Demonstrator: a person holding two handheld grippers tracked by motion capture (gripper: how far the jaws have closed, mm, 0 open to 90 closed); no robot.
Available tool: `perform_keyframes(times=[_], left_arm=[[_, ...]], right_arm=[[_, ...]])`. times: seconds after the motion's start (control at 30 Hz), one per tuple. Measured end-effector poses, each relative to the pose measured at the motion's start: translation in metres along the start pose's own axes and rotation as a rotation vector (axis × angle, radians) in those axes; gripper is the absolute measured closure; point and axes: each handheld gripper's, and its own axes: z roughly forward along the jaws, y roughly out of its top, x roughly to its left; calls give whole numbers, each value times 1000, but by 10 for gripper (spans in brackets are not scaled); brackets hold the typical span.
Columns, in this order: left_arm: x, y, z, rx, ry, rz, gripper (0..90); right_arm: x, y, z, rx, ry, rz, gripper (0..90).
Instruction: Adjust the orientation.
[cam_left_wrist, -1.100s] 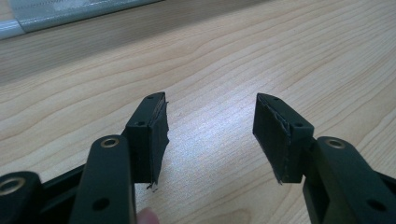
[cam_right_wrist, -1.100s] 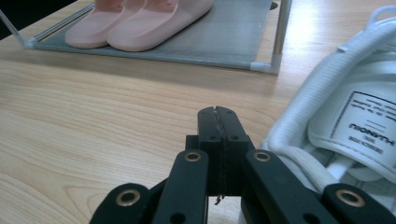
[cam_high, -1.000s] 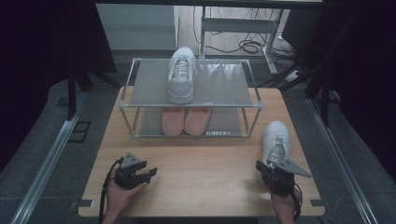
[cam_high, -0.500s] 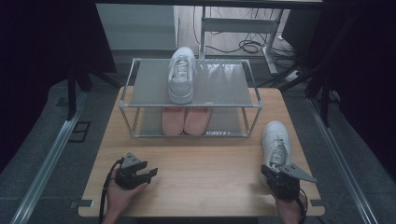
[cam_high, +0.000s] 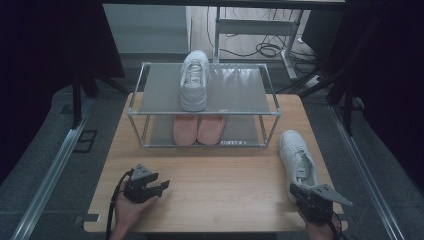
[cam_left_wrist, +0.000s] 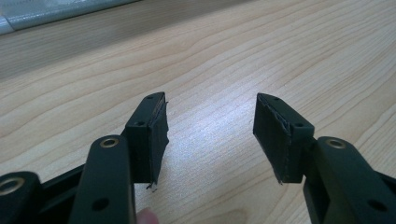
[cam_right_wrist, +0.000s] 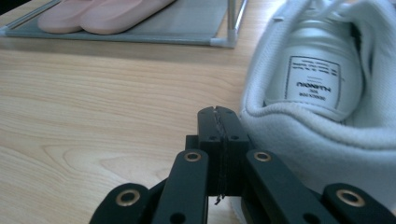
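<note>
A white sneaker (cam_high: 297, 160) lies on the wooden table (cam_high: 225, 175) at the right, toe toward the rack. My right gripper (cam_high: 296, 190) is shut with nothing between its jaws, right at the sneaker's heel. In the right gripper view the closed jaws (cam_right_wrist: 218, 116) sit just left of the sneaker's padded heel collar (cam_right_wrist: 322, 79). My left gripper (cam_high: 162, 186) rests near the front left of the table, open and empty, with bare wood between its jaws (cam_left_wrist: 212, 123). A second white sneaker (cam_high: 195, 80) stands on the rack's top shelf.
A metal two-shelf rack (cam_high: 240, 90) stands at the back of the table. A pair of pink slippers (cam_high: 199, 129) sits on its lower shelf, also seen as pink slippers (cam_right_wrist: 98, 11) in the right gripper view. Dark floor and cables lie beyond the table.
My right gripper has slid back toward the table's near edge and a little right, staying shut. The left gripper and the shoes have kept still.
</note>
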Motion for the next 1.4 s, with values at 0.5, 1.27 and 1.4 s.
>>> perform_keyframes(times=[0.5, 1.27, 1.4], left_arm=[[2, 0, -2, -6, 4, -10, 453], [0, 0, 2, 5, -1, -4, 451], [-3, 1, 3, -3, -26, -6, 452]], right_arm=[[-28, -8, -15, -25, -21, 53, 893], [-25, 9, -20, -86, 71, 22, 698], [-24, 16, -21, -93, 85, 17, 638]])
